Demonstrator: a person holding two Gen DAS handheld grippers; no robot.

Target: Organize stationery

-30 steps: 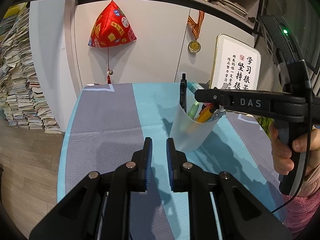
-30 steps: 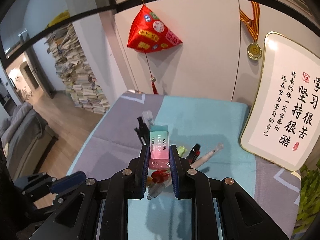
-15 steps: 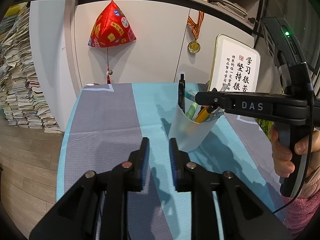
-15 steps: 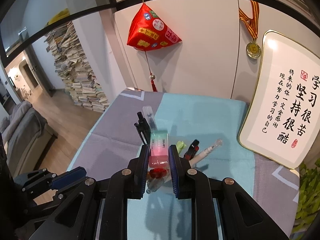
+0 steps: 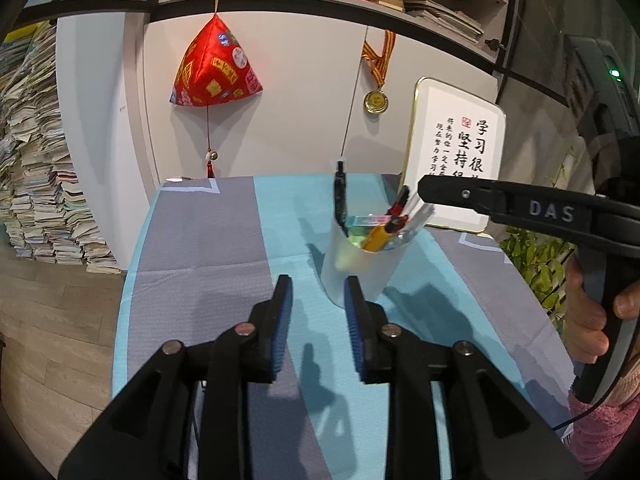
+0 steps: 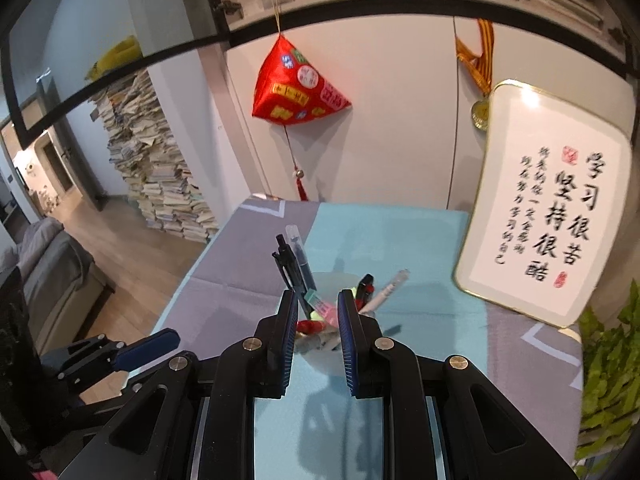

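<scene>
A translucent cup stands on the blue-and-grey tablecloth and holds a black pen, a yellow pen and other pens. A pink-and-green eraser lies tilted on top of the pens inside it. My right gripper hangs above and just behind the cup, jaws a narrow gap apart with nothing pressed between the pads; its finger shows over the cup's right side. My left gripper is low on the near side of the cup, its jaws opening and empty.
A framed calligraphy board leans on the wall at the back right, with a green plant beside it. A red ornament and a medal hang on the wall. Stacked books stand on the floor to the left.
The eraser has left my right gripper's pads and dropped into the cup. The right gripper has risen and drawn back. The left gripper's jaws have spread apart.
</scene>
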